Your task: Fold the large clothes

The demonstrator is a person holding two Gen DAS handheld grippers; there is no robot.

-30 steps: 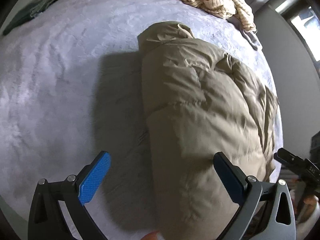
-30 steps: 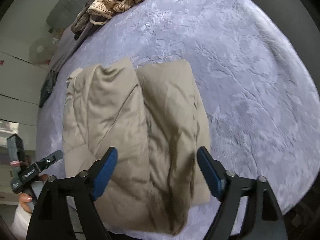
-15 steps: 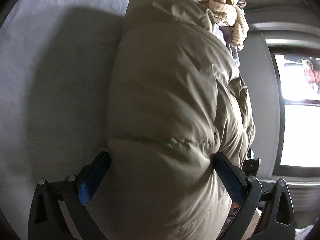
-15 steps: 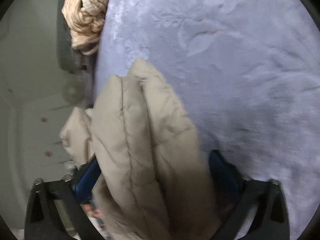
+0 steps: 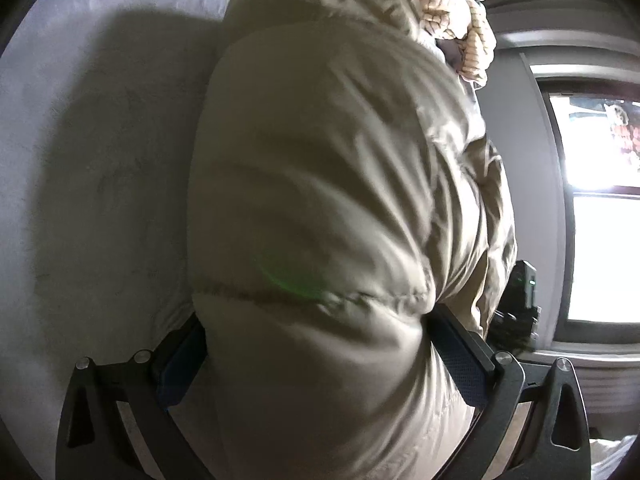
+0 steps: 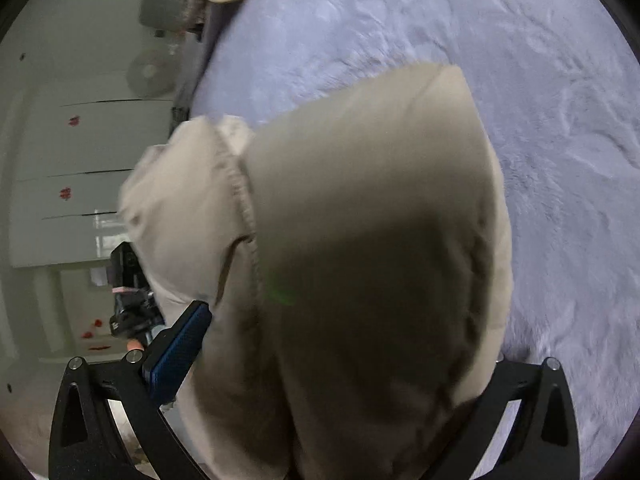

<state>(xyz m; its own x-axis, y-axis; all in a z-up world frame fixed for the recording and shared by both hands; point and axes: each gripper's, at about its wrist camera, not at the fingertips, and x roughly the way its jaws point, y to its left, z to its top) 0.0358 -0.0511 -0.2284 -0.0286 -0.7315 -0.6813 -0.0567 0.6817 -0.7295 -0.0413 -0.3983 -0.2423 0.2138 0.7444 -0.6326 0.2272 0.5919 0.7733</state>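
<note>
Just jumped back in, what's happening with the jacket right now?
A person is working the folded tan puffer jacket with both grippers on the lavender bed cover. The left gripper squeezes one end of the bundle between its pads, and the right gripper straddles the other end. A striped cloth pile sits beyond the jacket.

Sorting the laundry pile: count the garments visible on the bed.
2 at least: the tan puffer jacket between both grippers' jaws, and a cream striped garment bunched at the bed's far edge; others may lie hidden.
</note>
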